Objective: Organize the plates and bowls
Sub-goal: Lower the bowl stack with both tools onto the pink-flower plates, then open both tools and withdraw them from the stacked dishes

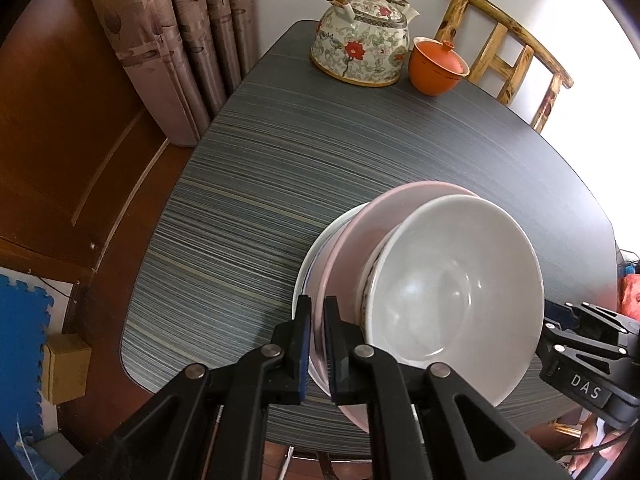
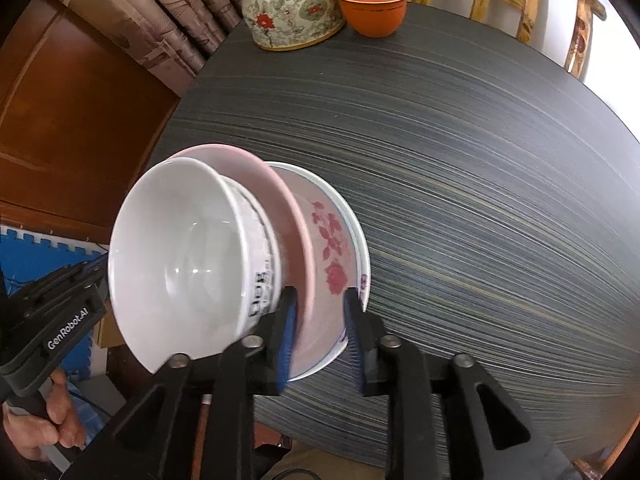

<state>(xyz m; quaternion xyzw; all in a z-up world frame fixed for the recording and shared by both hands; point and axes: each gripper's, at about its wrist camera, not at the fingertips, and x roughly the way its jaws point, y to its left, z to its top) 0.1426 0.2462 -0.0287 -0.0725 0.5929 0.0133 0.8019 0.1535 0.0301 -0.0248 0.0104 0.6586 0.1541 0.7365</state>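
Both tools, left tool (image 1: pixel 317 344) and right tool (image 2: pixel 320 340), clamp one stack (image 2: pixel 248 256): seemingly two bowls, two plates.

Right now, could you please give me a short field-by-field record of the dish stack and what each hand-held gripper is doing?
stack: white bowl nested on a pink plate, then a rose-patterned plate
left hand-held gripper: shut on the pink plate's rim
right hand-held gripper: fingers either side of the pink and rose-patterned plates' rims; contact unclear
table: dark, striped
far edge: floral teapot, orange lidded cup
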